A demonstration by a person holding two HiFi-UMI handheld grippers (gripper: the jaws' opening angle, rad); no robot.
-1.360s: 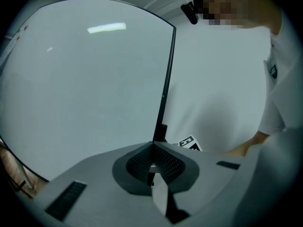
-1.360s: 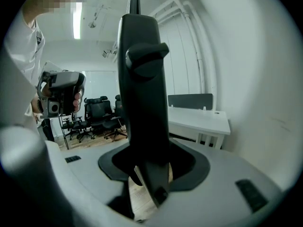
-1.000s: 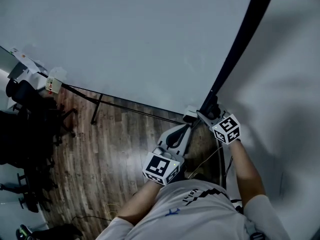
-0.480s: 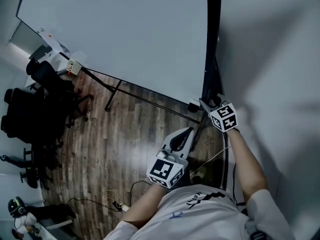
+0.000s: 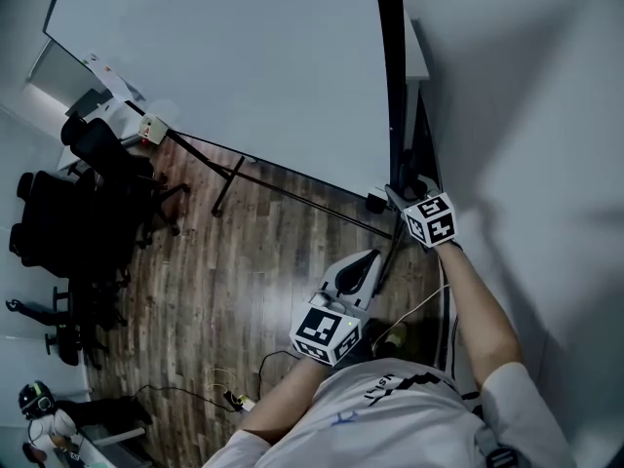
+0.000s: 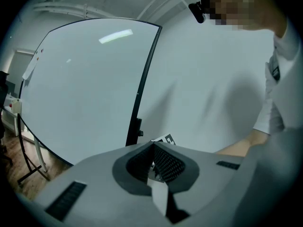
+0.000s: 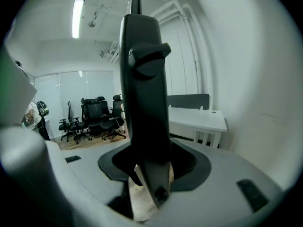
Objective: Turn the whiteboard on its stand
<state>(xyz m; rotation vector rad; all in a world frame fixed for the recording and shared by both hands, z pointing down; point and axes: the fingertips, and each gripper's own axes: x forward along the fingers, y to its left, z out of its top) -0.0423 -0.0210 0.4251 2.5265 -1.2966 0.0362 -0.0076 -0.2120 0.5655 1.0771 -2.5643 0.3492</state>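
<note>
Wooden floor (image 5: 244, 261) below: whiteboard (image 5: 244, 66) has swung round, so turning works; right tool (image 5: 400, 196) pinches its frame (image 5: 390, 86), left tool (image 5: 363, 259) pressed together.

Black office chairs (image 5: 73, 213) on wood floor (image 5: 224, 281); white desk (image 7: 196, 117) beside wall (image 7: 246, 79).

Dark wood-plank floor (image 5: 224, 291) here, with the whiteboard stand (image 5: 226, 185) planted on its thin black legs toward the far side, a bunch of black office chairs (image 5: 68, 222) crowded along the left edge, and a few loose cables (image 5: 409, 312) trailing over the near part.
</note>
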